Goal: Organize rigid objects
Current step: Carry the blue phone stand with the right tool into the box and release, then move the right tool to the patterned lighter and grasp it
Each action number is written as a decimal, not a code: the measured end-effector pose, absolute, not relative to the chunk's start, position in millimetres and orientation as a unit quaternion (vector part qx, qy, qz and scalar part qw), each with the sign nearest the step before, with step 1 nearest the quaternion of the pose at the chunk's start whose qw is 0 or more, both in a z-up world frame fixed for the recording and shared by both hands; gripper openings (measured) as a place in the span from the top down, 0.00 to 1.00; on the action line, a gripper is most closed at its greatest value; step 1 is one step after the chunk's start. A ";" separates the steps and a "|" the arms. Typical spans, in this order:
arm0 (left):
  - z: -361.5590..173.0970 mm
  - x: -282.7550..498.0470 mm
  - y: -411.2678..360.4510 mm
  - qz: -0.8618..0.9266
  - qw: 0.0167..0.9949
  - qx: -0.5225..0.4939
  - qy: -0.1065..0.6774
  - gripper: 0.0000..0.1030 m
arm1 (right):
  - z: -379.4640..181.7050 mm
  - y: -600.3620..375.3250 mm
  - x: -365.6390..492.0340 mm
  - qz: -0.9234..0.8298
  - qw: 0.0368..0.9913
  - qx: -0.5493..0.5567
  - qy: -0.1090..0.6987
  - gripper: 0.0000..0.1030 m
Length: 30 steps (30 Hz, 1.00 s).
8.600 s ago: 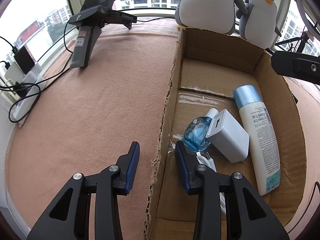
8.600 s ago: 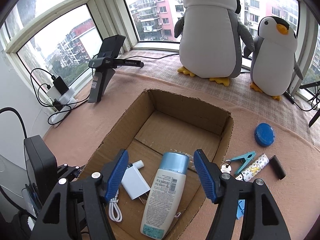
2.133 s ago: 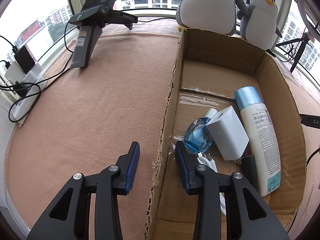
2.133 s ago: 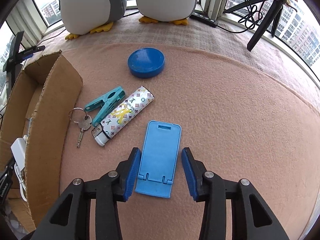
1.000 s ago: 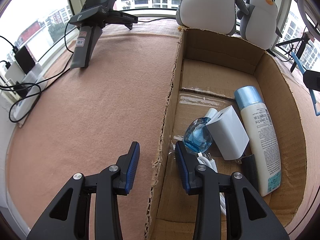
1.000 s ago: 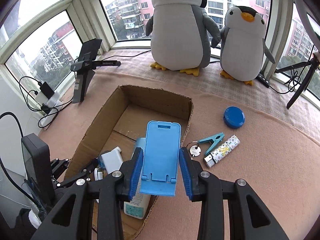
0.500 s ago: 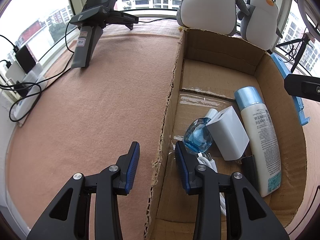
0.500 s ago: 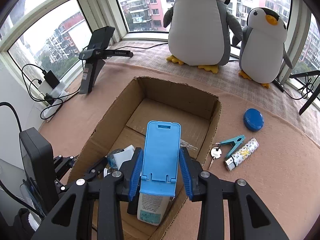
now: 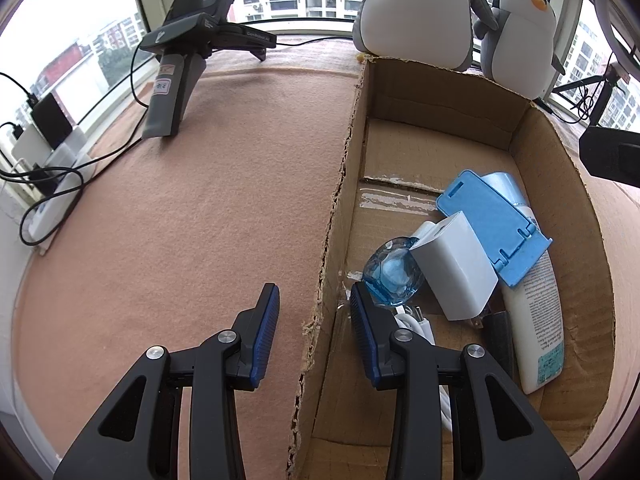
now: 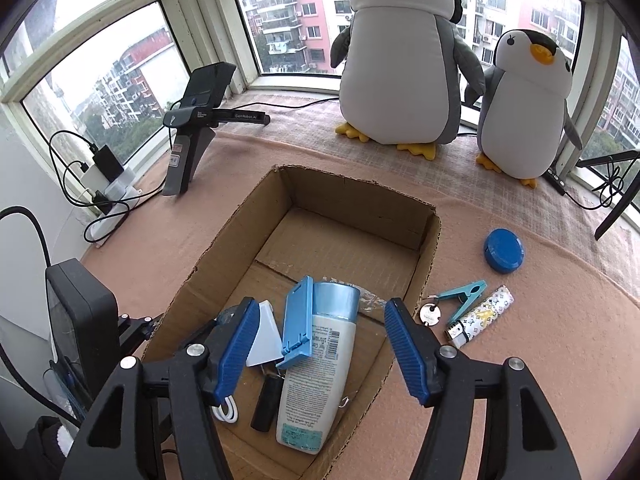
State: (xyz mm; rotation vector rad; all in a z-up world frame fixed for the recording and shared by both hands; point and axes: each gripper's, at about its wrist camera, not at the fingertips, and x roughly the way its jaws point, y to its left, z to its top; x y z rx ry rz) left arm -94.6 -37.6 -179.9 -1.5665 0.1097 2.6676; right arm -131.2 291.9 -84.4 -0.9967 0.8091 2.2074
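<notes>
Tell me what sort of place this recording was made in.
Probably a bay-window ledge in a high-rise flat, set up as a work surface. Apartment blocks fill the windows on several sides, two plush penguins sit on the sill, and a pinkish felt cloth covers the ledge under the cardboard box.

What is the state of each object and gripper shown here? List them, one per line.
Cardboard box: open-topped, upright.
Blue phone stand: in the box, leaning on the bottle and charger.
White bottle: lying down, capped.
White charger: lying in the box.
Clothespin: outside the box, closed.
Round blue tin: outside the box, lid on.
Left gripper: jaws open, straddling the box wall.
Right gripper: jaws open, empty.
</notes>
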 end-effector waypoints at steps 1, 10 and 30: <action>-179.9 -94.8 -37.7 0.862 0.023 -0.506 0.036 0.65 | -84.7 292.4 -129.9 0.827 0.291 -0.373 0.304 0.41; -180.4 -95.6 -38.1 0.862 0.022 -0.504 0.041 0.65 | -86.2 299.3 -111.3 0.821 0.307 -0.364 0.316 0.40; -181.4 -93.7 -32.3 0.868 0.018 -0.493 0.065 0.65 | -114.1 347.5 -20.5 0.772 0.392 -0.351 0.357 0.40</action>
